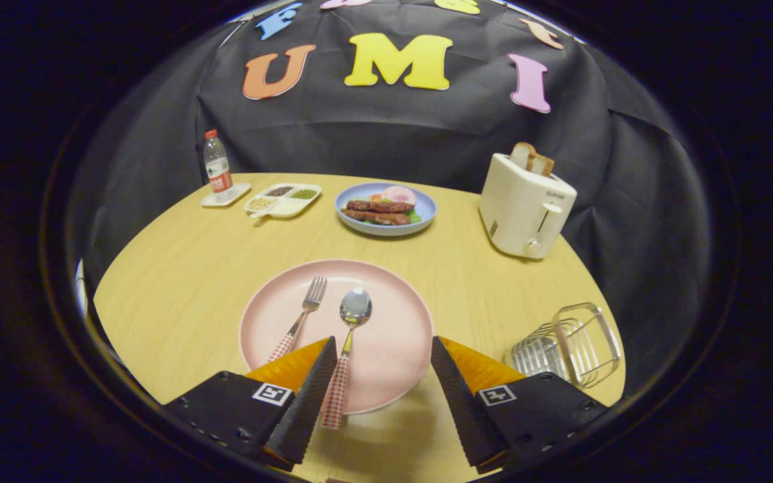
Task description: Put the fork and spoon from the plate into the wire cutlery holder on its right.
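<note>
A pink plate point(386, 315) lies on the wooden table just ahead of my gripper point(383, 349). On it rest a fork point(302, 315) and a spoon point(349, 329), side by side, both with red-checked handles pointing toward me. The fork is on the left, and its handle end is hidden behind my left finger. The spoon's handle runs past the inner edge of that finger and over the plate's near rim. My gripper stands open above the near part of the plate, holding nothing. The wire cutlery holder point(568, 345) stands to the right of the plate, beside my right finger.
A white toaster point(526, 204) with bread in it stands at the back right. A blue plate of food point(386, 208), a divided white tray point(284, 199) and a water bottle point(217, 164) on a small tray line the far side. The table's round edge curves close on both sides.
</note>
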A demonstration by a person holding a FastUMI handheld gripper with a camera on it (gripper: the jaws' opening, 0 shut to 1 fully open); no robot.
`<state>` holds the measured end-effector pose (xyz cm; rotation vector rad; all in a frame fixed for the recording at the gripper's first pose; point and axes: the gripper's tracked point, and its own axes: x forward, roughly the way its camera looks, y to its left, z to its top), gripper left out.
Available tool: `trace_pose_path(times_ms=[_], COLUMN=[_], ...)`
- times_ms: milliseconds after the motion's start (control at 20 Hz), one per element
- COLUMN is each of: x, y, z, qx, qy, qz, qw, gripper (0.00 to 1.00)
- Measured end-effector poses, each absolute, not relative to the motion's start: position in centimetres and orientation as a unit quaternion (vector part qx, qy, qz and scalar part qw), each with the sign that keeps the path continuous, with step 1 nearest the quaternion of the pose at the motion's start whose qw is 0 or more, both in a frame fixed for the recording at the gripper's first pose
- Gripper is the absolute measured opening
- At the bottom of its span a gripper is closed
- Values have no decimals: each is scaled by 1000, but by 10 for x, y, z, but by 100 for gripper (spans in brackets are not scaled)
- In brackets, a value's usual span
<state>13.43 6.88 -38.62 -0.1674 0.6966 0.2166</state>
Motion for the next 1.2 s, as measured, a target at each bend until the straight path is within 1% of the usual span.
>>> trace_pose_path(times_ms=[150,250,350,450,500,650,700,750,950,1000,1200], x=[136,137,133,130,127,126,127,124,123,119,109], y=[79,84,87,93,93,97,94,93,84,81,75], z=[-398,-407,-412,-419,-422,-421,-420,-421,-403,-394,-346], qx=[-76,-92,-97,-93,-92,-88,-92,-92,-90,-88,-91], qy=[354,358,368,379,384,389,392,398,408,414,401], qz=[109,116,120,125,123,125,120,121,111,108,134], qw=[926,922,917,912,910,908,907,905,902,899,902], gripper=[78,68,51,38,34,13,13,10,9,3,3])
